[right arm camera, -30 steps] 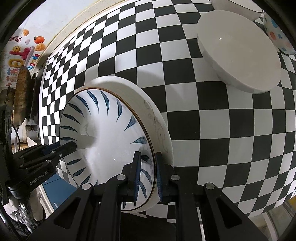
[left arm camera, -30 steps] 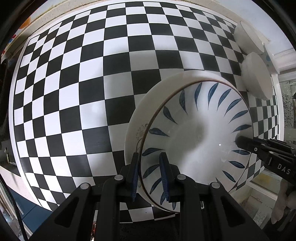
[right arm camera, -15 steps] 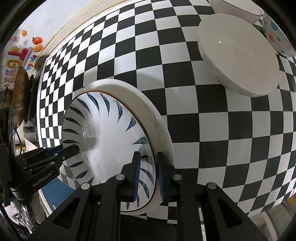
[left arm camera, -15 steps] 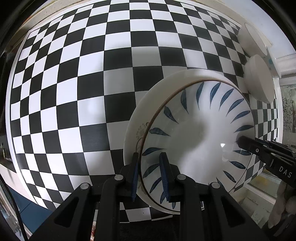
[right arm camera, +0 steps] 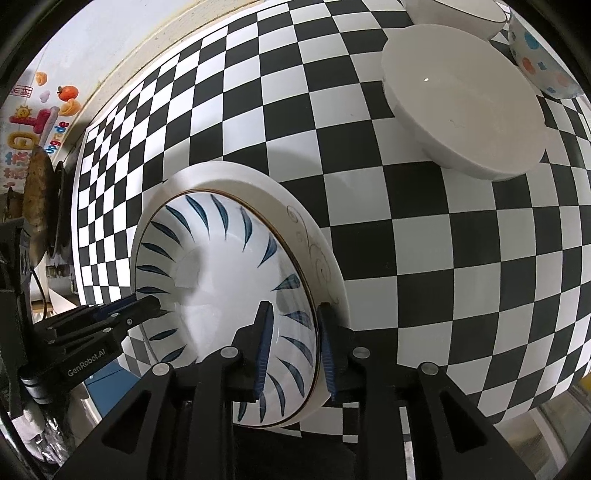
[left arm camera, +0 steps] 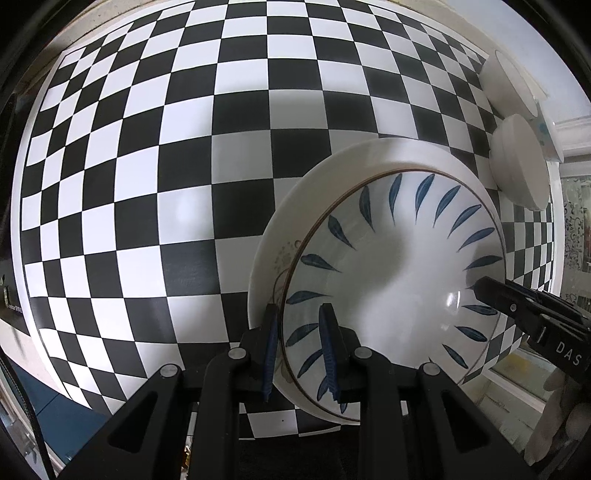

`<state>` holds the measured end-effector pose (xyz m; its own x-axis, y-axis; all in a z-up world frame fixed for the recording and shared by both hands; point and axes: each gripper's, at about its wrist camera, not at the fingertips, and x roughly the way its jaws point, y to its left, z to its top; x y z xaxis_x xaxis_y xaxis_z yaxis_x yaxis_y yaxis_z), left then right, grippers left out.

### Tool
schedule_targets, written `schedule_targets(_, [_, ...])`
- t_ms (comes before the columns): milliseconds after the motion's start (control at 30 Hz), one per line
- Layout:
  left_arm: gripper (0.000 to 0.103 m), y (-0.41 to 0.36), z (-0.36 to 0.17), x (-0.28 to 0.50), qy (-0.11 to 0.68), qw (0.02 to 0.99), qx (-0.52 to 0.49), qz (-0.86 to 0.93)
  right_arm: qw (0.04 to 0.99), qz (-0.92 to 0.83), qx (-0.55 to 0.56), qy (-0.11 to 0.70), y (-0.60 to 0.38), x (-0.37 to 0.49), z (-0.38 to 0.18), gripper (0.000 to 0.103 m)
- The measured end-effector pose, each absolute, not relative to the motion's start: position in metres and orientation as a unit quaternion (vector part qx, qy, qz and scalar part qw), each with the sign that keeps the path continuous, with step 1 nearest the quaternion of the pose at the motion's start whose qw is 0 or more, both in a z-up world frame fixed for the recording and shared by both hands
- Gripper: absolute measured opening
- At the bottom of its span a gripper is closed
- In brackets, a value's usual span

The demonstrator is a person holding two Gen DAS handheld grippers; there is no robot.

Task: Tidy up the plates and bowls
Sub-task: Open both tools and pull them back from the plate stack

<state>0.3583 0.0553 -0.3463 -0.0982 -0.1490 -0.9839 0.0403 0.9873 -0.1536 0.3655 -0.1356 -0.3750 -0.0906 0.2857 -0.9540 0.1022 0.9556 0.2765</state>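
A white bowl with blue leaf marks [left arm camera: 399, 277] [right arm camera: 221, 295] sits inside a wider white plate with a faint swirl pattern [left arm camera: 369, 155] [right arm camera: 317, 243] on the checkered tablecloth. My left gripper [left arm camera: 298, 312] is shut on the bowl's near rim, one finger inside, one between bowl and plate. It enters the right wrist view from the left [right arm camera: 155, 301]. My right gripper [right arm camera: 294, 306] straddles the opposite rim. Its jaws are opening, with the rim between them and a gap beside the inner pad. Its tip shows at the right of the left wrist view [left arm camera: 480, 286].
Two plain white bowls [right arm camera: 461, 110] [right arm camera: 454, 11] and a dotted bowl [right arm camera: 543, 62] stand at the far right corner, and the white ones show small in the left wrist view [left arm camera: 521, 162]. The tablecloth [left arm camera: 184, 147] spreads bare to the left. A dark pan [right arm camera: 37, 206] hangs past the table's left edge.
The right gripper's jaws have spread apart from the bowl's rim. The left gripper's hold looks the same. The bowl and plate have barely shifted.
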Motion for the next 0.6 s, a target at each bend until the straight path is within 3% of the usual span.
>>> schedule_targets(333, [0.022, 0.059, -0.32, 0.341, 0.713, 0.699, -0.023, -0.059, 0.698, 0.062, 0.098, 0.706, -0.129, 0.36, -0.339, 0.035])
schedule_targets(400, [0.023, 0.059, -0.309, 0.334, 0.702, 0.709, -0.021, -0.061, 0.709, 0.064, 0.086, 0.697, -0.122, 0.354, -0.325, 0.039])
schedule_targets(600, [0.033, 0.059, -0.267, 0.312, 0.661, 0.747, -0.013, -0.072, 0.735, 0.079, 0.071, 0.669, -0.103, 0.327, -0.285, 0.068])
